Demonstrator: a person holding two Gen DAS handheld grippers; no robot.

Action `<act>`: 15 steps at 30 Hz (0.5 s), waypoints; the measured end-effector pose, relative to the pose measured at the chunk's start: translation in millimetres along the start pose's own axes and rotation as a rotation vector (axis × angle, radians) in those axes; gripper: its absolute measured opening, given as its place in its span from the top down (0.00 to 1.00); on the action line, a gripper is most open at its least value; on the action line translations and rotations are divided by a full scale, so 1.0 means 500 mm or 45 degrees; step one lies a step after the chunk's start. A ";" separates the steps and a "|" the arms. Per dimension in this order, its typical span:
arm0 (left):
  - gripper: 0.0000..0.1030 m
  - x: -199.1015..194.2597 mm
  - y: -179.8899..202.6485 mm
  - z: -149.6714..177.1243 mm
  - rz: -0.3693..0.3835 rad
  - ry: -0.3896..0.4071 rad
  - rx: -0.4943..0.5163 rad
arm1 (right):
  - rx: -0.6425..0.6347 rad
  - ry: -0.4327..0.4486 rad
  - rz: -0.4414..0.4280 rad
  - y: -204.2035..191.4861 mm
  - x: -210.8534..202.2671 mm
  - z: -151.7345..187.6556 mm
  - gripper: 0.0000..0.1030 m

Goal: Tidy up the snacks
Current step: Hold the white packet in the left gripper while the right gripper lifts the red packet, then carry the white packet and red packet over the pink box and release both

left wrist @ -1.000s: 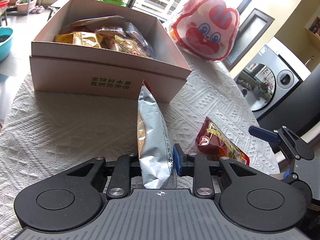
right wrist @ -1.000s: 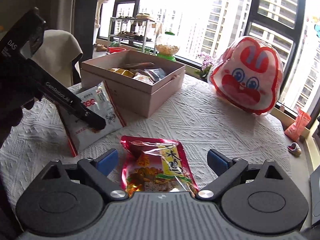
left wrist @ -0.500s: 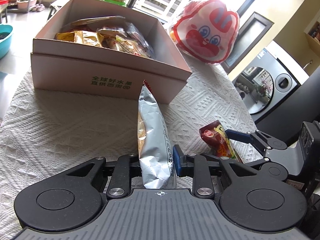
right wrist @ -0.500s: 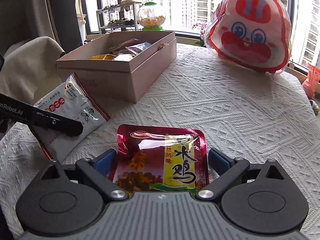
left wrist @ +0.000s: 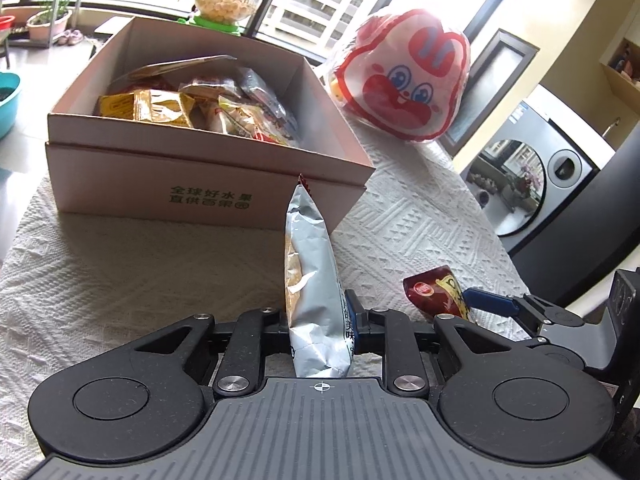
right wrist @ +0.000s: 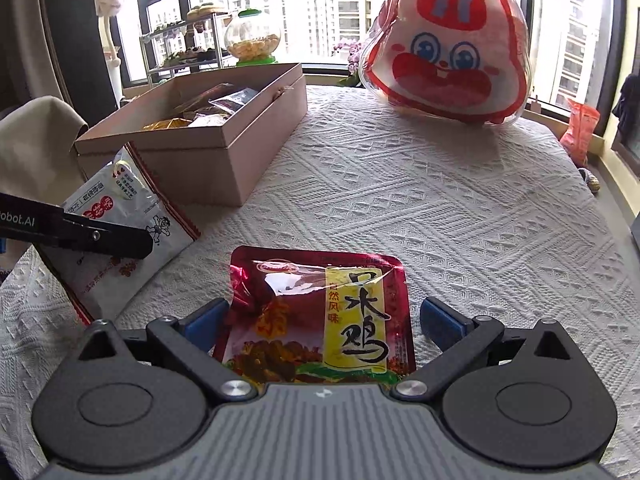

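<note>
Left gripper (left wrist: 318,320) clamps silver packet (left wrist: 310,280); right gripper (right wrist: 320,320) straddles red packet (right wrist: 320,312), jaws apart

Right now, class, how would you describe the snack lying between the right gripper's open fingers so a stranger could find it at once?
Start at the pink box of snacks on the white tablecloth. In front of it, nearer the camera, a flat pouch lies between the fingers of the right gripper. Unlike the white packet beside it, it is glossy red with a yellow label of black characters.
</note>
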State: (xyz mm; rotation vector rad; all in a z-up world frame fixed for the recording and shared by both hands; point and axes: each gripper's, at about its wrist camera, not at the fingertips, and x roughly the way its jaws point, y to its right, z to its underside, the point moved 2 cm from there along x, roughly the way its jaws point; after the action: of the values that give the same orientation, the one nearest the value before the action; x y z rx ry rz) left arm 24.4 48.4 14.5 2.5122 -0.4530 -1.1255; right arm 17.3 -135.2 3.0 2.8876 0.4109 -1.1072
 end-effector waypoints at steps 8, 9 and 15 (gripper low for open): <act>0.78 -0.015 0.003 0.004 0.002 0.033 0.012 | -0.028 -0.042 0.079 -0.025 0.005 -0.002 0.01; 0.78 -0.021 0.004 0.004 0.002 0.042 0.014 | -0.024 -0.041 0.083 -0.023 0.000 -0.004 0.06; 0.78 -0.072 0.017 0.018 0.008 0.091 0.064 | -0.026 -0.053 0.061 -0.023 -0.036 -0.005 0.28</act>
State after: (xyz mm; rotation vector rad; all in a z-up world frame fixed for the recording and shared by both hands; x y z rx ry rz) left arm -6.4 54.5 36.1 2.5827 -0.4754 -1.0310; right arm 3.2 -128.1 17.8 2.8359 0.3475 -1.1466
